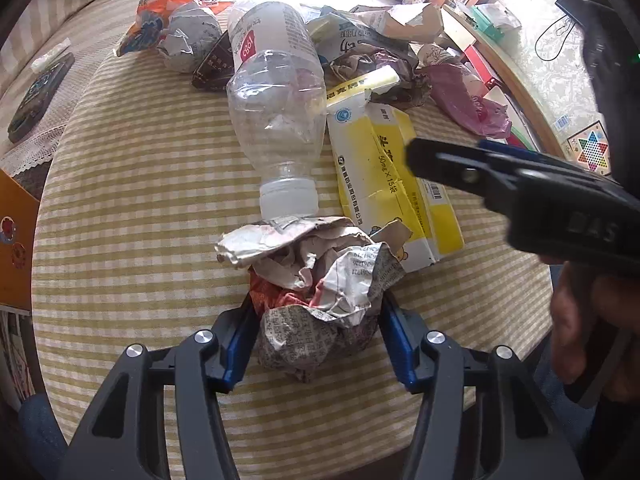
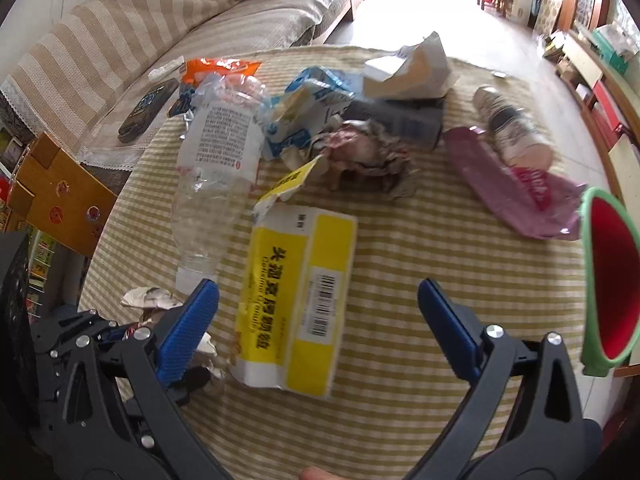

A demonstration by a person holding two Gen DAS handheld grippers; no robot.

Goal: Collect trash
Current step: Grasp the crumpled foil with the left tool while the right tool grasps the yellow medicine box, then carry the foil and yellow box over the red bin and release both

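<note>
Trash lies on a table with a green-and-cream striped cloth (image 1: pixel 132 208). My left gripper (image 1: pixel 316 316) is shut on a crumpled newspaper ball (image 1: pixel 320 280), its blue pads pressing both sides. An empty clear plastic bottle (image 1: pixel 276 92) lies just beyond it, cap toward me. A torn yellow-and-white medicine box (image 2: pixel 298 292) lies beside the bottle. My right gripper (image 2: pixel 320 304) is open and hovers over this box, fingers either side of it. The right gripper also shows in the left wrist view (image 1: pixel 500 176).
More trash sits further back: crumpled brown paper (image 2: pixel 368 156), a blue-white carton (image 2: pixel 304 108), a purple bag (image 2: pixel 516 188), a small bottle (image 2: pixel 508 128), an orange wrapper (image 1: pixel 156 16). A red bin with a green rim (image 2: pixel 612 280) stands at right. A striped sofa (image 2: pixel 132 40) is at left.
</note>
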